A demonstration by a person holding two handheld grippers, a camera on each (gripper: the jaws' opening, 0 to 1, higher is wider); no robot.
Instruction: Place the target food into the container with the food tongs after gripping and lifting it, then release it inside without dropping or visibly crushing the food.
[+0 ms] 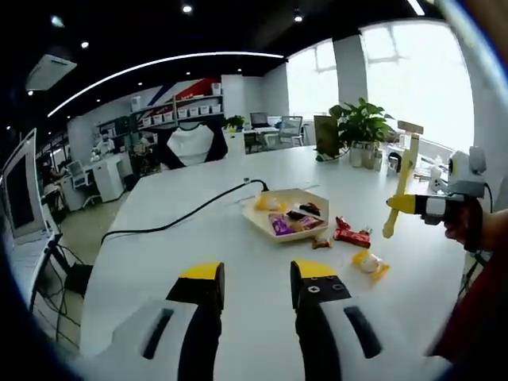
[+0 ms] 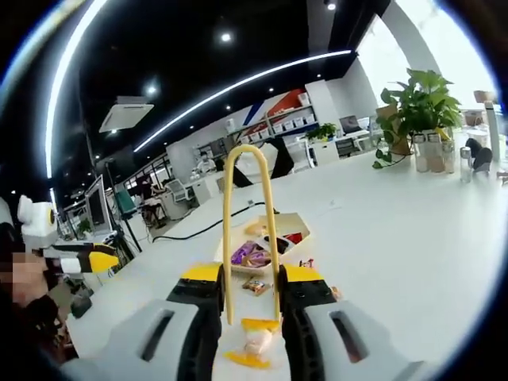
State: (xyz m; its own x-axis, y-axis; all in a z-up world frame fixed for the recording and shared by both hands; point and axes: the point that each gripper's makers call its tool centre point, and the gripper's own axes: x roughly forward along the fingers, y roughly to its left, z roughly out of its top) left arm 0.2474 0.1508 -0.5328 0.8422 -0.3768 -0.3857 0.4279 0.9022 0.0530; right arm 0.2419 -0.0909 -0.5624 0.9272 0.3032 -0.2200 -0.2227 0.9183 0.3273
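Note:
My right gripper [image 2: 250, 278] is shut on yellow food tongs [image 2: 228, 222], whose looped end rises between the jaws. Just past the tong tips a yellow-wrapped snack [image 2: 254, 343] lies on the white table. In the left gripper view that snack [image 1: 370, 263] sits on the table, with the tongs [image 1: 405, 178] hanging a little above and to its right, apart from it, held by the right gripper [image 1: 429, 206]. The cream container tray [image 1: 262, 224] holds several wrapped snacks. My left gripper [image 1: 255, 278] stands open over bare table with nothing between its fingers.
A red wrapper [image 1: 352, 234] and a small brown sweet [image 1: 321, 243] lie between tray and yellow snack. A black cable [image 1: 182, 218] runs across the table toward the tray. A potted plant [image 1: 361, 127] stands at the far edge. A monitor [image 1: 20, 190] is at the left.

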